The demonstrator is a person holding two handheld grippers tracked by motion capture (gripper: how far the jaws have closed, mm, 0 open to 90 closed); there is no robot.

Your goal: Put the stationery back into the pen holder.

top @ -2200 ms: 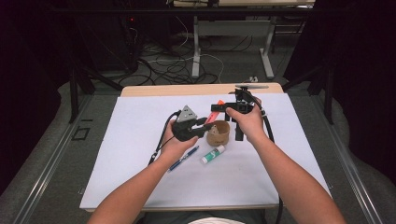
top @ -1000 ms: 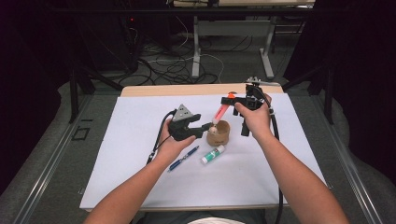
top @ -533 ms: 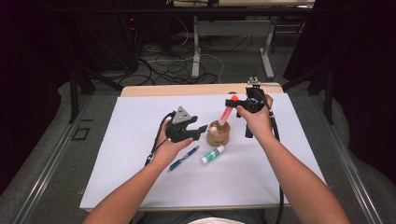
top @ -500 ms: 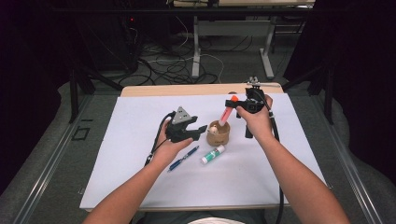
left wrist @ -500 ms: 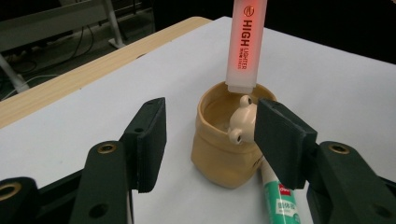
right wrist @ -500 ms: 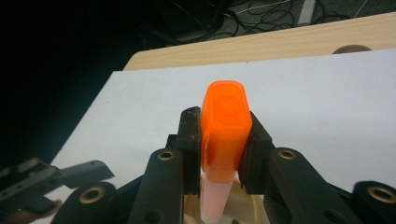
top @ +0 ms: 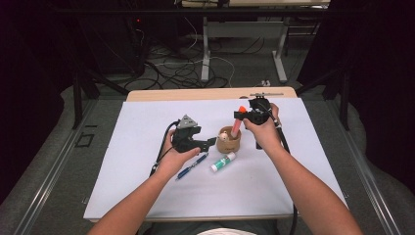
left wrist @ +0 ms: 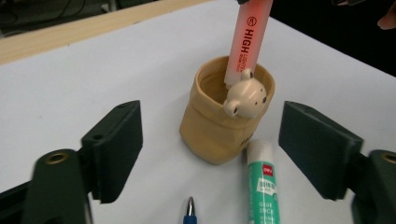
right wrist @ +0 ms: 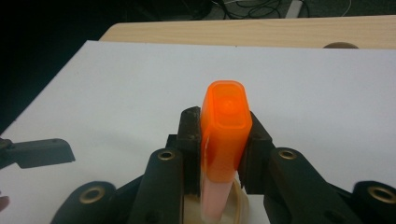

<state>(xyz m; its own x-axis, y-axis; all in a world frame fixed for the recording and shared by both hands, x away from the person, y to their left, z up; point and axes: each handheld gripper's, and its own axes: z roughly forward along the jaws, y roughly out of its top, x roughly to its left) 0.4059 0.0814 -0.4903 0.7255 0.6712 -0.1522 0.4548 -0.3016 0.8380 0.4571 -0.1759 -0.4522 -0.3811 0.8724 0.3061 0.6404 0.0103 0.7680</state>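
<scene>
Right tool (top: 241, 115) clamped on highlighter (top: 236, 126), nearly upright, tip seemingly inside cup (top: 228, 141) below; left tool (top: 209, 143) just opened, empty, beside cup's left

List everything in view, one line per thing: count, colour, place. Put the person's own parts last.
highlighter: 1, orange-pink with orange cap, tilted, lower end inside the cup, cap end clamped in the right gripper
cup: 1, tan, with a small bear head on its rim, standing mid-table
glue stick: 1, green and white, lying just in front of the cup
pen: 1, blue, lying beside the glue stick, near the left hand
table cover: 1, white, spread over the table
table: 1, light wood, its far edge bare
left gripper: 1, black, jaws just opened, either side of the cup without touching it
right gripper: 1, black, above the cup
forearms: 2, bare, entering from the bottom edge
</scene>
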